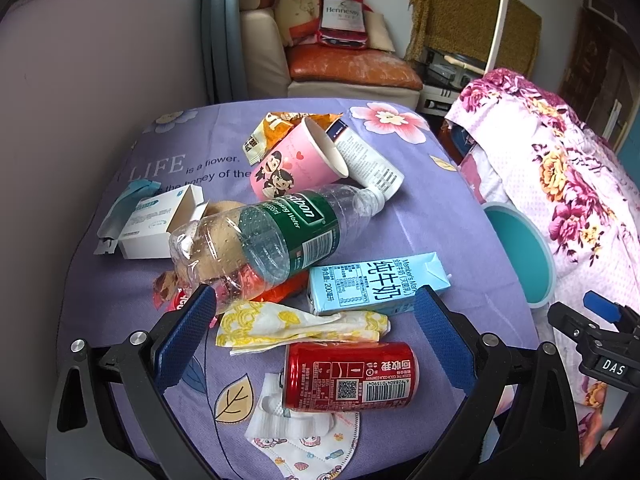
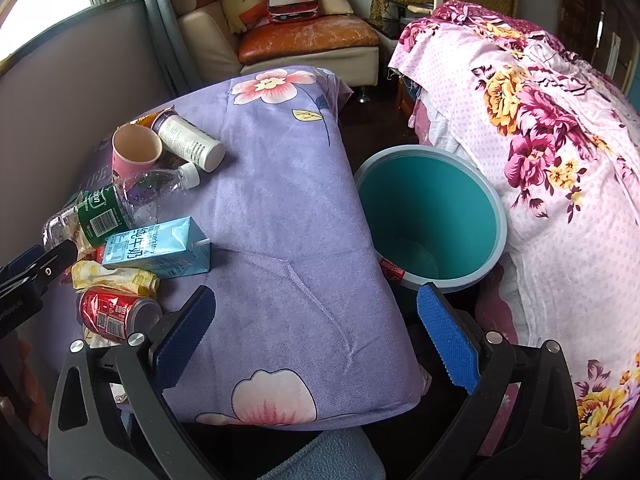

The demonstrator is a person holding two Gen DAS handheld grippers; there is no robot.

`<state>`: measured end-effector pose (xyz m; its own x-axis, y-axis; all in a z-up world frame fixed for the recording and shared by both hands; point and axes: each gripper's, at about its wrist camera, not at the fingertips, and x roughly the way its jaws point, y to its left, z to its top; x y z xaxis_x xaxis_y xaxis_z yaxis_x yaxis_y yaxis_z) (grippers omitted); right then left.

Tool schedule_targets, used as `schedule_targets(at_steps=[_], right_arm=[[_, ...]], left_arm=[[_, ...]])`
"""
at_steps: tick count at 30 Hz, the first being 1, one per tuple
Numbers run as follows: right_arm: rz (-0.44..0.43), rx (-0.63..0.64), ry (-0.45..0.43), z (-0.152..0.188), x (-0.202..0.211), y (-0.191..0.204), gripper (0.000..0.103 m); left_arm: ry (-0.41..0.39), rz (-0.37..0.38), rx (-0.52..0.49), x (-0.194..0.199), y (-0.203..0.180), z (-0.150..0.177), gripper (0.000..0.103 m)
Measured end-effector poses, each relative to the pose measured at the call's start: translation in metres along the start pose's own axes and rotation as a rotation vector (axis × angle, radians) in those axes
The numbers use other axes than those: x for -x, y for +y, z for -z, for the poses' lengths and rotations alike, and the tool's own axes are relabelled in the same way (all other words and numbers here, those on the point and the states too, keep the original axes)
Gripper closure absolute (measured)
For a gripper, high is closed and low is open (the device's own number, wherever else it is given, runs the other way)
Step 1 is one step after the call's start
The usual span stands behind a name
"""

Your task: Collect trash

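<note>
Trash lies on a purple flowered tablecloth (image 1: pixel 432 216). In the left wrist view my left gripper (image 1: pixel 316 312) stands open above a crumpled yellow tissue (image 1: pixel 296 326) and a red cola can (image 1: pixel 352 376), with a blue milk carton (image 1: pixel 376 282) and a clear green-labelled bottle (image 1: pixel 272 236) just beyond. A pink paper cup (image 1: pixel 296 160), a white pill bottle (image 1: pixel 368 160), a snack wrapper (image 1: pixel 272 130) and a small white box (image 1: pixel 160 220) lie farther back. My right gripper (image 2: pixel 316 312) is open over bare cloth (image 2: pixel 288 240), beside a teal bin (image 2: pixel 432 216).
A face mask (image 1: pixel 308 448) lies at the table's near edge. The teal bin (image 1: pixel 524 252) stands on the floor between the table and a bed with a pink floral cover (image 2: pixel 540 160). A sofa (image 1: pixel 344 68) sits behind, a grey panel (image 1: pixel 100 60) to the left.
</note>
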<state>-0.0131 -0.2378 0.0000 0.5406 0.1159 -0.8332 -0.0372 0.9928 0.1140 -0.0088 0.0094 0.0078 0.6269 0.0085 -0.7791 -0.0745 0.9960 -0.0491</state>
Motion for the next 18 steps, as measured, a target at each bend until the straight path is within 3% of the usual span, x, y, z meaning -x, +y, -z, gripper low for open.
schedule_targets(at_steps=[10, 18], right_arm=[[0.0, 0.004, 0.001, -0.001, 0.001, 0.002, 0.006], [-0.015, 0.019, -0.002, -0.003, 0.006, 0.005, 0.006]], left_arm=[[0.007, 0.004, 0.011, 0.0, 0.001, 0.0, 0.004], [0.049, 0.025, 0.078, -0.005, 0.029, 0.01, 0.004]])
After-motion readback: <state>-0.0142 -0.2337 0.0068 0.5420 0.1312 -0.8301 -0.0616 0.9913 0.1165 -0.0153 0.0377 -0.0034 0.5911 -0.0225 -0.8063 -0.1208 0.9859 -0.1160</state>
